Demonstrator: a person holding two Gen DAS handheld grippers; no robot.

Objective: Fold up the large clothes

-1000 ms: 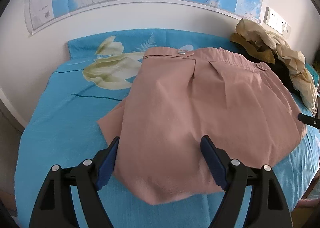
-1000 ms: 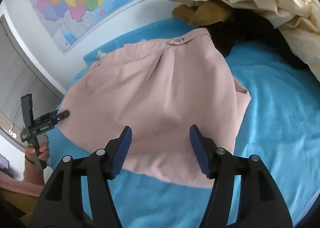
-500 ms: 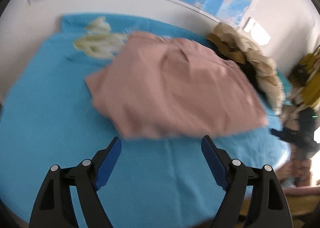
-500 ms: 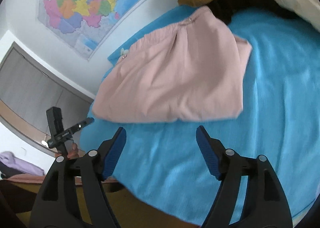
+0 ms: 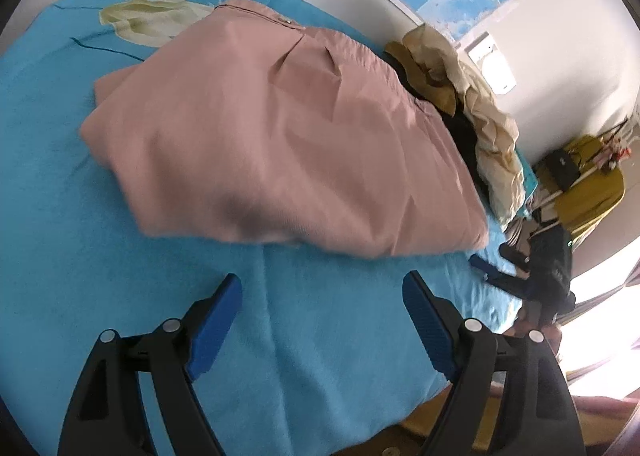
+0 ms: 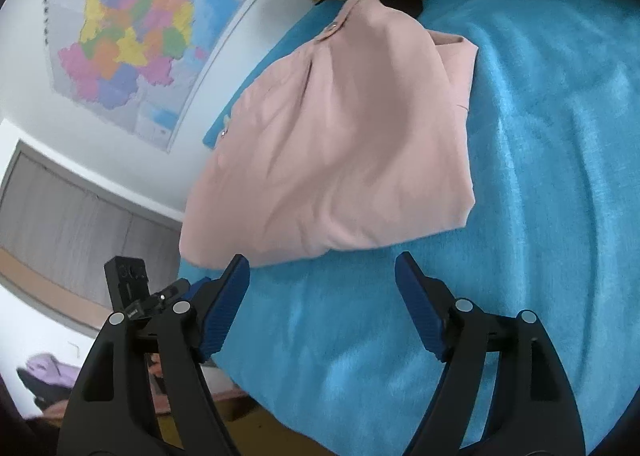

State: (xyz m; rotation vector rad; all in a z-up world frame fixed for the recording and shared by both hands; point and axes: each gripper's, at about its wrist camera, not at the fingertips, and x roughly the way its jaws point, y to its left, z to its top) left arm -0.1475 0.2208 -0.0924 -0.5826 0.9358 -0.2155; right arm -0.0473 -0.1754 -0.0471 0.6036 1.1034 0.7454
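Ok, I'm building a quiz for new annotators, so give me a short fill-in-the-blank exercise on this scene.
1. The folded garment is ____ in colour.
2. It lies on a ____ bedsheet printed with a pale flower.
3. Both the left gripper and the right gripper have their jaws ____, holding nothing.
4. A colourful ____ hangs on the wall.

Missing words: pink; blue; open; map

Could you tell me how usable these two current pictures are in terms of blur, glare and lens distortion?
Left wrist view: near edge of the pink garment smeared by motion blur, window glare blown out at right, fisheye bending the wall line. Right wrist view: sharper, pink garment softly lit with mild blur, wall map curved by the lens, no strong glare.
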